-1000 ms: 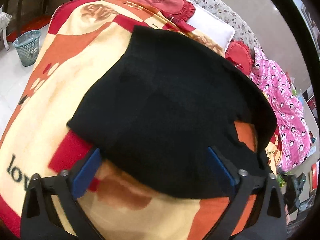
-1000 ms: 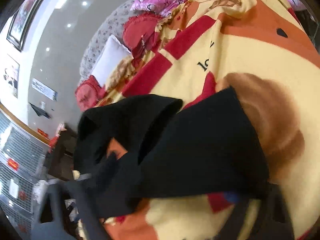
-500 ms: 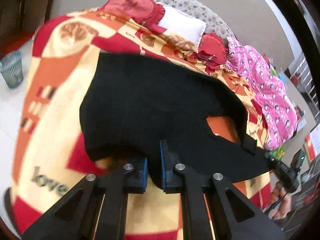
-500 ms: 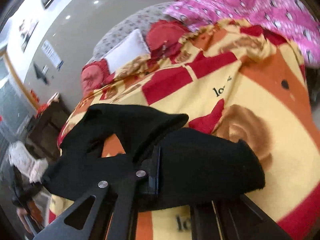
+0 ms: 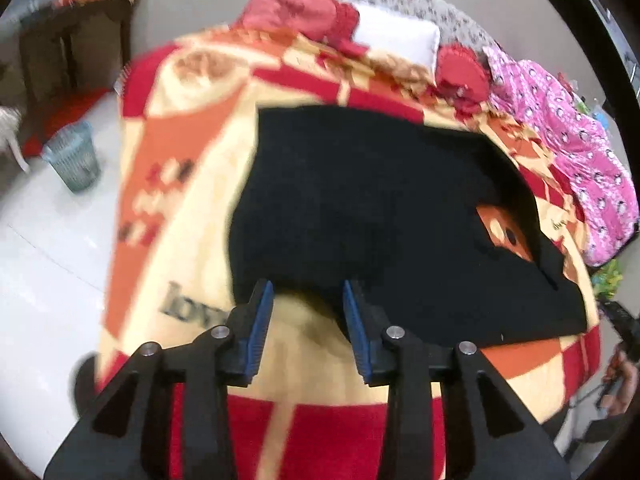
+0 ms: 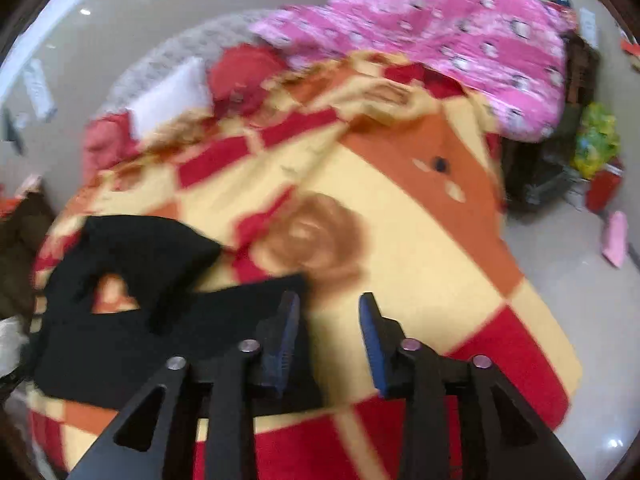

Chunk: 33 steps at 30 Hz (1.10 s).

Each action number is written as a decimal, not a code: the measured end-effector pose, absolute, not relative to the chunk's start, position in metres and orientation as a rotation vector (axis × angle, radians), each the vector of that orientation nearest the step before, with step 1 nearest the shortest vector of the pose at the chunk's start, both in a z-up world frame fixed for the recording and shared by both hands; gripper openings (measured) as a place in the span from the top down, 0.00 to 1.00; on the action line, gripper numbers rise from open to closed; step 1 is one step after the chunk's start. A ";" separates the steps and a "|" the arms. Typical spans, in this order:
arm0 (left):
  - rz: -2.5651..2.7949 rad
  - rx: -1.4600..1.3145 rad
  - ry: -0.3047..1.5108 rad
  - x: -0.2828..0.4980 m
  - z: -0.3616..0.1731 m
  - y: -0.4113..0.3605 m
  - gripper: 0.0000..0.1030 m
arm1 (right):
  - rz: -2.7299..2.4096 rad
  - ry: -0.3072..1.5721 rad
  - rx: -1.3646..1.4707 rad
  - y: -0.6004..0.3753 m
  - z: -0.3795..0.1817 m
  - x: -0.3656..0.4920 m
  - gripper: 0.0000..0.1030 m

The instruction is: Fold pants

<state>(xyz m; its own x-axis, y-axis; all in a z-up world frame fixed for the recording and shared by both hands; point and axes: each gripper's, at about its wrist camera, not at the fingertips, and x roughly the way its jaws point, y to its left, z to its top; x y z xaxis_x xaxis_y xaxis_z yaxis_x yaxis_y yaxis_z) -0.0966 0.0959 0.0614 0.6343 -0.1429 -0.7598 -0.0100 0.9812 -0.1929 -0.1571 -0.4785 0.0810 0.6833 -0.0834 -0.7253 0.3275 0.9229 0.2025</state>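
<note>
Black pants (image 5: 360,208) spread mid-frame in the left view on a patterned blanket (image 5: 192,208) over the bed, long axis running from upper left toward lower right. Left gripper (image 5: 307,294) with jaws spread, empty, just short of the near hem. Right gripper (image 6: 329,306) likewise parted, gripping nothing, cloth off to its left. Probably left gripper nearer for the next pinch

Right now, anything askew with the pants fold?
Yes. The black pants lie unevenly: a gap near their right side shows the blanket through, so layers don't line up. Both tongs, left and right, are open.
</note>
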 end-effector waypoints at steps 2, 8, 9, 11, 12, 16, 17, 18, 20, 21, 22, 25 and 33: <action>-0.080 -0.184 0.860 -0.098 0.068 0.097 0.65 | -0.136 0.785 0.324 -0.460 0.084 -0.149 0.45; -0.125 -0.234 0.871 -0.085 0.053 0.088 0.47 | 0.029 0.911 0.240 -0.396 0.048 -0.110 0.45; -0.123 -0.229 0.872 -0.081 0.046 0.085 0.40 | 0.025 0.954 0.236 -0.393 0.036 -0.102 0.45; -0.099 -0.196 0.898 -0.079 0.034 0.079 0.30 | -0.010 0.938 0.178 -0.386 0.039 -0.100 0.44; -0.095 -0.183 0.921 -0.077 0.028 0.077 0.30 | 0.001 0.963 0.167 -0.382 0.043 -0.097 0.44; -0.085 -0.135 0.921 -0.073 0.021 0.076 0.27 | 0.070 0.877 0.095 -0.357 0.076 -0.081 0.33; -0.086 -0.135 0.932 -0.071 0.021 0.077 0.27 | 0.095 0.855 0.076 -0.346 0.082 -0.071 0.24; -0.091 -0.141 0.939 -0.071 0.021 0.078 0.27 | 0.121 0.831 0.047 -0.333 0.088 -0.060 0.22; -0.087 -0.167 0.932 -0.071 0.026 0.083 0.27 | 0.158 0.791 -0.038 -0.302 0.094 -0.030 0.22; -0.079 -0.178 0.918 -0.072 0.029 0.087 0.27 | 0.172 0.776 -0.078 -0.288 0.095 -0.017 0.22; -0.073 -0.182 0.913 -0.071 0.031 0.089 0.27 | 0.186 0.763 -0.109 -0.277 0.093 -0.005 0.22; -0.060 -0.215 0.910 -0.072 0.035 0.100 0.27 | 0.173 0.726 -0.267 -0.242 0.079 0.041 0.22; -0.037 -0.319 0.897 -0.073 0.039 0.118 0.27 | 0.219 0.801 -0.274 -0.225 0.064 0.093 0.95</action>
